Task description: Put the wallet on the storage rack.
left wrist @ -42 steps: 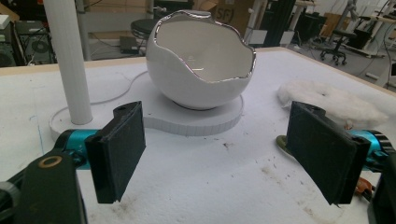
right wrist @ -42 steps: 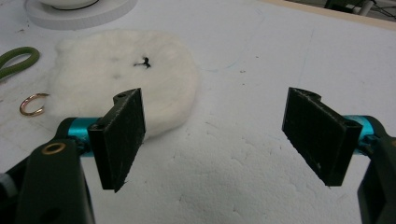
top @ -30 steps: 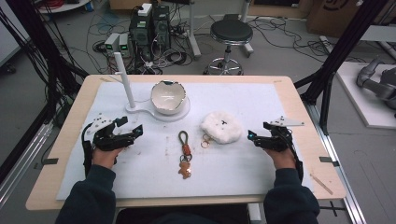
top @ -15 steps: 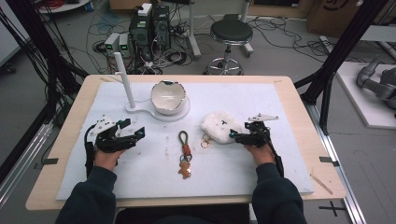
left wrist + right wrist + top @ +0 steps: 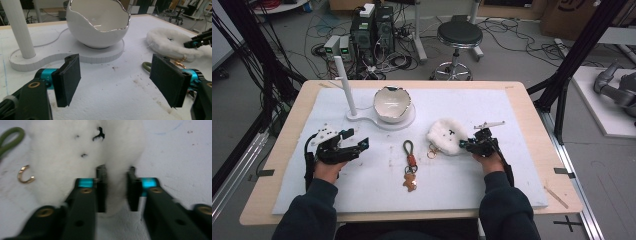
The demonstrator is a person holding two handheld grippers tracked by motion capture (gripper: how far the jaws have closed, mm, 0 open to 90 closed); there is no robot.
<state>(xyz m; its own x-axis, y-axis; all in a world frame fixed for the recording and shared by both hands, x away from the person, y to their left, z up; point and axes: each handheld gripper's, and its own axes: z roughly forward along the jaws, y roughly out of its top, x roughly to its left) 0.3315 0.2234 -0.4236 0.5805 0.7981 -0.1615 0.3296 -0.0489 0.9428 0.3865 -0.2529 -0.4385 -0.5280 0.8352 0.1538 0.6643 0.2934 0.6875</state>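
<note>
- Plush [image 5: 446, 136] right of centre in the high view, on the white mat [image 5: 512, 115]; gold ring [image 5: 432, 153] at its lower left edge.
- Right gripper [image 5: 473, 145] pinching the plush's right edge; jaws just closed onto the fluff, as the right gripper view [image 5: 116, 190] shows.
- Risk: thin bite on soft pile only, so likely to slip free on lifting.
- Risk: ring dragging across the mat or snagging the keychain [image 5: 409, 162] nearby.
- Left gripper [image 5: 354, 146] at the left of the frame, spread with nothing between the jaws, easing slightly inward, low over the mat, aimed toward the bowl [image 5: 98, 23].
- Both forearms in from the bottom edge, hands low and level.
</note>
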